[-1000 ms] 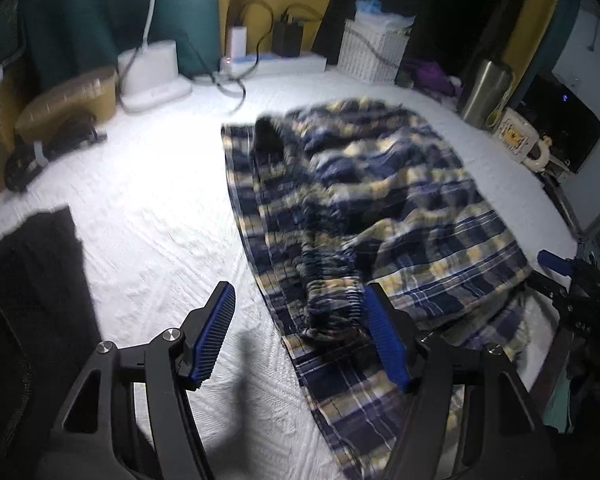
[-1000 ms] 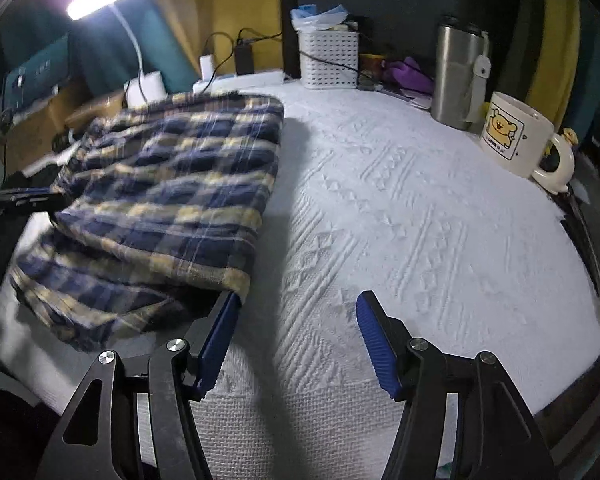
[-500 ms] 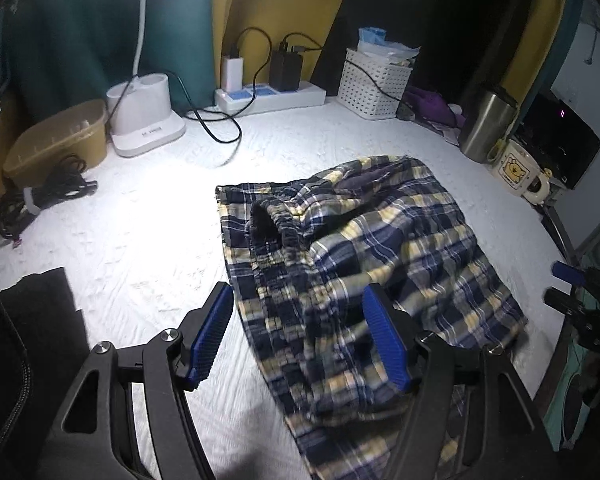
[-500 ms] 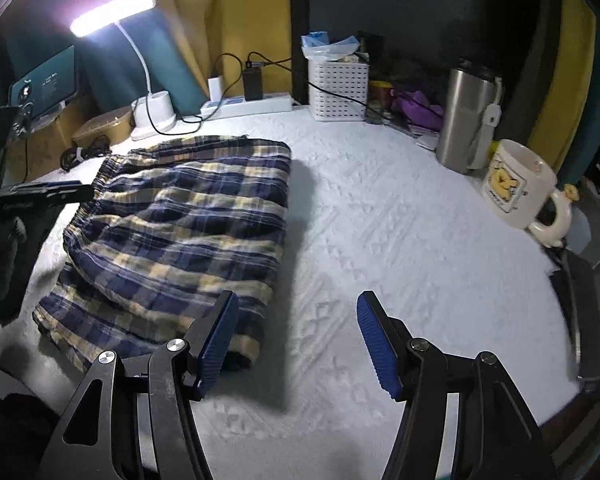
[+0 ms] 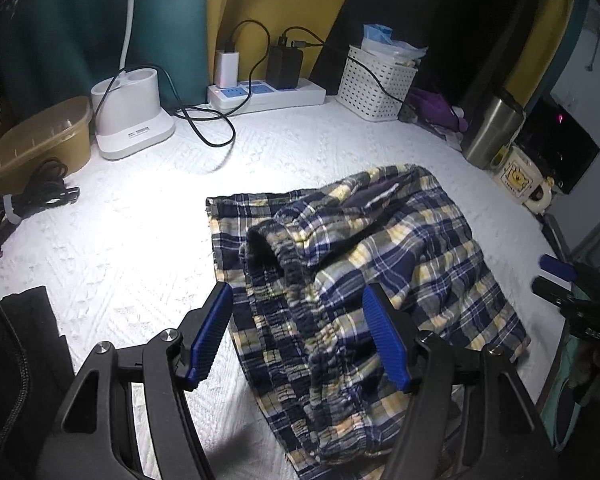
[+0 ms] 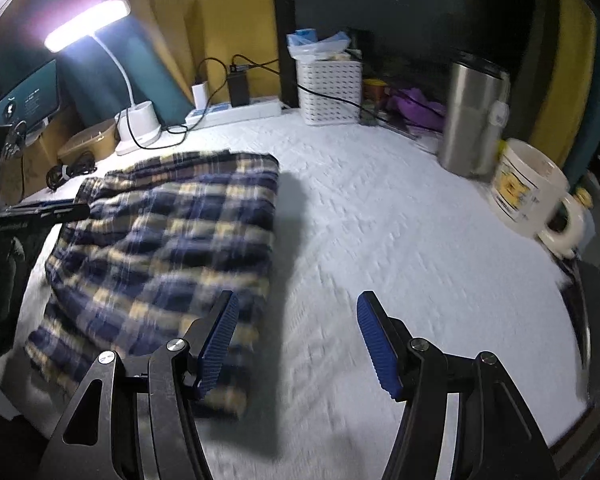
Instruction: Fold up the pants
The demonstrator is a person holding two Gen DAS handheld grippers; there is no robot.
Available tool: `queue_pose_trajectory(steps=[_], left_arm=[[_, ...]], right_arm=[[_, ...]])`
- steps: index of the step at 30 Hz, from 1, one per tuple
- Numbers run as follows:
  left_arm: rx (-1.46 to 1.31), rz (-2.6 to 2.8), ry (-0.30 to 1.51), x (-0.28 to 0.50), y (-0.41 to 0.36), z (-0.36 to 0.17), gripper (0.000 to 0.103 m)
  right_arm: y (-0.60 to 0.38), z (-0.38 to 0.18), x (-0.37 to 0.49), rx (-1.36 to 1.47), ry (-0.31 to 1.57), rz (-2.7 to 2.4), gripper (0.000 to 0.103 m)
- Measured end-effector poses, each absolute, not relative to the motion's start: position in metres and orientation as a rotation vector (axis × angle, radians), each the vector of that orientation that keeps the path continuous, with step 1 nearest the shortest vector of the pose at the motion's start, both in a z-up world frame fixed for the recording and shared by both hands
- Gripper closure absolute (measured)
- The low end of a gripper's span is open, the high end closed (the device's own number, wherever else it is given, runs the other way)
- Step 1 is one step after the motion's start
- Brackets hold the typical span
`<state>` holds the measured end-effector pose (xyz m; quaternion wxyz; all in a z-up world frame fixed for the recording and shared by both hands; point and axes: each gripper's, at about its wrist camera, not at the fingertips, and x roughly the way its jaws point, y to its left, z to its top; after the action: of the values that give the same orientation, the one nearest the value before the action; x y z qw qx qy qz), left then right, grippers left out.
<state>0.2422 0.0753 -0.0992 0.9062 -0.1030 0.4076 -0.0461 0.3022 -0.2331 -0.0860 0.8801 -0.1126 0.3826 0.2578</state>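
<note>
Blue and yellow plaid pants [image 5: 364,272] lie folded in a rough rectangle on the white textured cloth [image 5: 132,232], the gathered waistband rumpled toward me. My left gripper [image 5: 298,328] hovers open above the waistband end, its blue pads clear of the fabric. In the right wrist view the same pants [image 6: 168,240] lie to the left. My right gripper [image 6: 296,336] stands open over bare cloth beside their right edge, nothing between its fingers. The right gripper's tips [image 5: 556,276] show at the left view's right edge.
Along the back stand a white lamp base [image 5: 130,120], a power strip [image 5: 266,94] with chargers and cables, a white basket [image 5: 380,80], a steel tumbler [image 6: 474,116] and a bear mug [image 6: 528,190]. A brown container [image 5: 40,140] and coiled cable [image 5: 24,204] sit at the left.
Both grippers have drawn back and up from the pants, so the garment looks smaller and farther off. The pants lie settled and flatter than a second ago. Neither gripper's opening changed.
</note>
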Motion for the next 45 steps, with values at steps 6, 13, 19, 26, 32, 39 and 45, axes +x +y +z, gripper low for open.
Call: queue_pose_trajectory(steps=[6, 13, 19, 26, 32, 39, 45], left_arm=[[-0.231, -0.099, 0.863, 0.256, 0.075, -0.109, 0.034], [-0.244, -0.063, 0.925, 0.275, 0.088, -0.13, 0.029], [-0.284, -0.083, 0.93, 0.277, 0.095, -0.131, 0.028], [-0.36, -0.137, 0.924, 0.268, 0.093, -0.134, 0.01], [-0.324, -0.159, 0.943, 0.283, 0.07, -0.132, 0.007], [-0.209, -0.197, 0.92, 0.287, 0.054, -0.133, 0.018], [-0.158, -0.201, 0.885, 0.286, 0.051, -0.133, 0.04]], right_arm=[[-0.2, -0.099, 0.345, -0.246, 0.808, 0.601, 0.039], [-0.176, -0.124, 0.379, -0.278, 0.854, 0.628, 0.039], [-0.179, -0.127, 0.392, -0.262, 0.867, 0.626, 0.039], [-0.188, -0.129, 0.397, -0.22, 0.875, 0.673, 0.018], [-0.186, -0.131, 0.401, -0.184, 0.886, 0.704, 0.017], [-0.171, -0.132, 0.406, -0.181, 0.889, 0.778, 0.017], [-0.15, -0.133, 0.403, -0.219, 0.886, 0.85, 0.028]])
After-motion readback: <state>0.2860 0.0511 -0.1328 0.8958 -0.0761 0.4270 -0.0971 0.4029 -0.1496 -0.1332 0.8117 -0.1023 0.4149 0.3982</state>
